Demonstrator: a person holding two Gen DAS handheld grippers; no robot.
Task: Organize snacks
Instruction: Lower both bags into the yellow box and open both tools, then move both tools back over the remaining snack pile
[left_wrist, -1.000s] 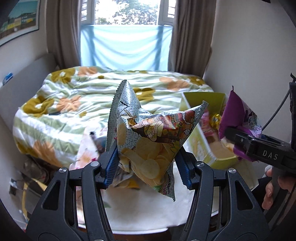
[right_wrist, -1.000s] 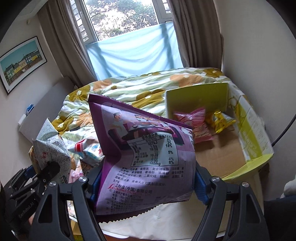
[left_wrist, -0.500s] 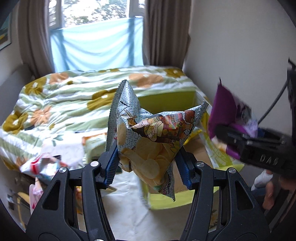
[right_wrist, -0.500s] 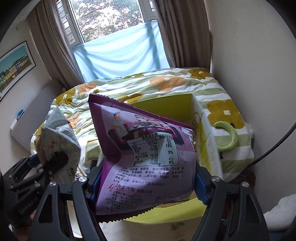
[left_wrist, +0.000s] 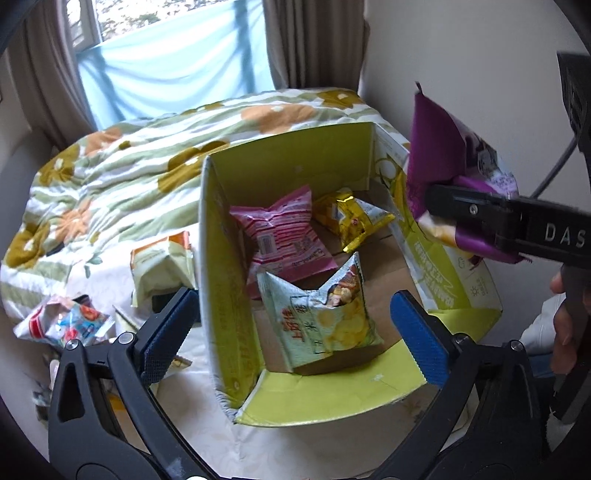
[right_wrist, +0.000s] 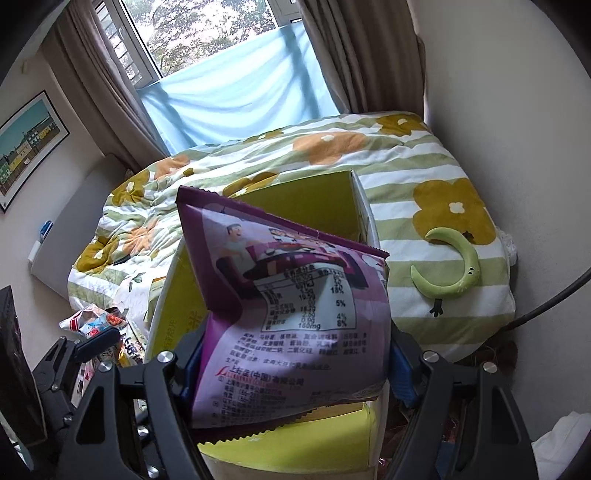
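My left gripper hangs above a yellow-green cardboard box, its jaws opening wide with nothing pressed between the pads. Below it a pale chip bag lies in the box, free of the fingers. A pink snack bag and a gold one lie further back inside. My right gripper is shut on a purple snack bag held over the box. From the left wrist view that purple bag hangs at the box's right wall.
Loose snack bags lie on the white table left of the box: a pale green and orange one and a red, white and blue one. A floral quilt covers the bed behind. A green moon-shaped toy rests on it.
Both grippers moved from the table over to the box. The left jaws spread wide and the chip bag dropped into the box. The right gripper keeps its hold on the purple bag.
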